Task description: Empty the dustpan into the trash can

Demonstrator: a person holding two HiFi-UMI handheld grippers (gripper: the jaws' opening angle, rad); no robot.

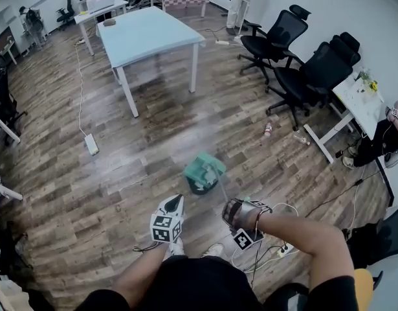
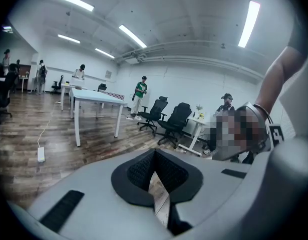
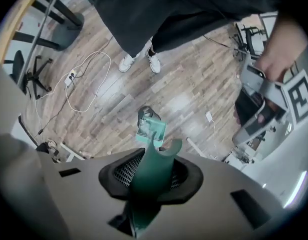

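The wooden floor (image 1: 153, 141) fills the head view. A pale blue table (image 1: 150, 28) stands towards eleven o'clock, and a cluster of black office chairs (image 1: 312, 76) sits at about two o'clock. Just below the centre of that view, towards six o'clock, is a small dark trash can (image 1: 202, 186). The green dustpan (image 1: 203, 166) is tilted right over its mouth and covers most of the opening. At this size the picture is soft, so whether the pan's lip touches the rim is hard to say. The dustpan's thin handle (image 1: 222, 185) runs down towards five o'clock to the right gripper (image 1: 234, 209). In the right gripper view the jaws of that gripper (image 3: 152, 171) are clamped on the green handle (image 3: 151, 176), with the pan's head (image 3: 151, 129) at twelve o'clock above them and the can's dark rim (image 3: 143, 114) showing just behind it. The left gripper (image 1: 175, 203) is at seven o'clock from the can, apart from it. In its own view its jaws (image 2: 155, 156) are pressed together at the tips with nothing between them. A white power strip (image 1: 91, 144) lies on the floor at nine o'clock, well apart from the can.
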